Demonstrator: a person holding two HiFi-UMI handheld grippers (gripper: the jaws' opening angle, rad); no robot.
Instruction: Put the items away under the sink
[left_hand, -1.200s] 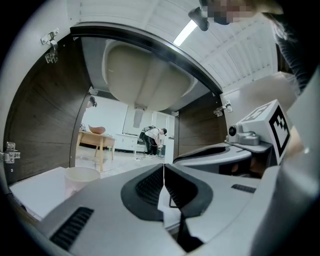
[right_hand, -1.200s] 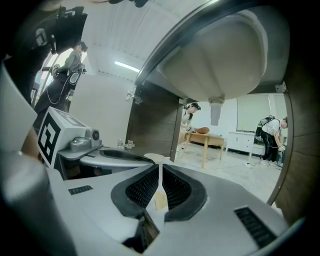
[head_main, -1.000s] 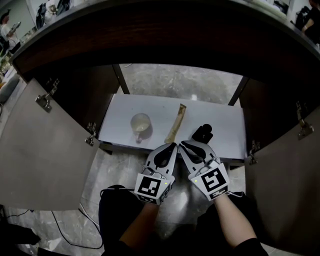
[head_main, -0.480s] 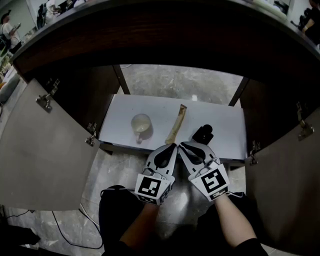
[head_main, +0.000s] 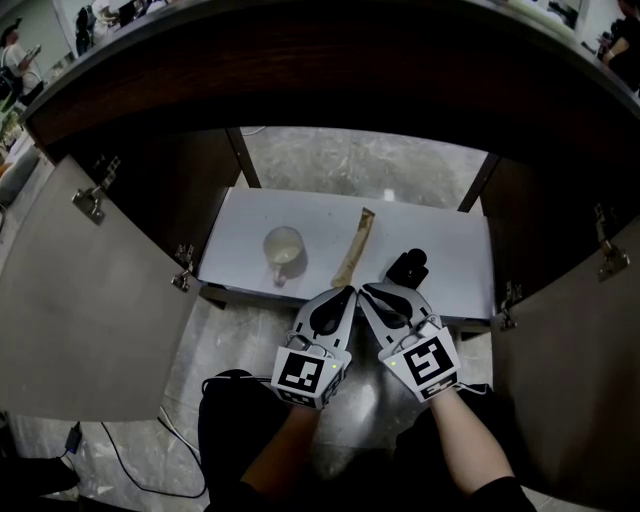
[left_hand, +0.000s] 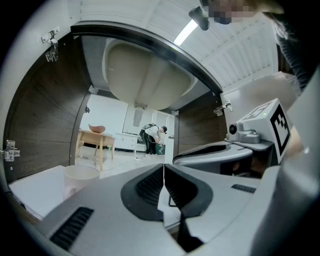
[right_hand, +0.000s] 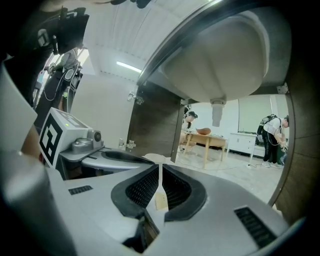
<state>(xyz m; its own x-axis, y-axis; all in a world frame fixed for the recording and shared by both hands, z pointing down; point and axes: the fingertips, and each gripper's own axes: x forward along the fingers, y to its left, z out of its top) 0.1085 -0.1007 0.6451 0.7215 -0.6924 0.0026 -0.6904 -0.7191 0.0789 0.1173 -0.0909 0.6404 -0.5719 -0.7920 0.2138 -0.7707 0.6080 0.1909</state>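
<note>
A: Items on view?
B: A cream mug (head_main: 282, 247) stands upright on the white cabinet shelf (head_main: 440, 250), with its handle toward the front edge. To its right a slim tan packet (head_main: 352, 248) lies flat. Its long axis runs front to back, far end angled slightly right.
A: Anything unclear?
B: A black object (head_main: 406, 267) sits partly behind the right gripper (head_main: 366, 290); identity not legible.
A: Jaws?
B: Both pairs are closed and empty. The left gripper (head_main: 345, 292) has its tips at the shelf's front edge.
</note>
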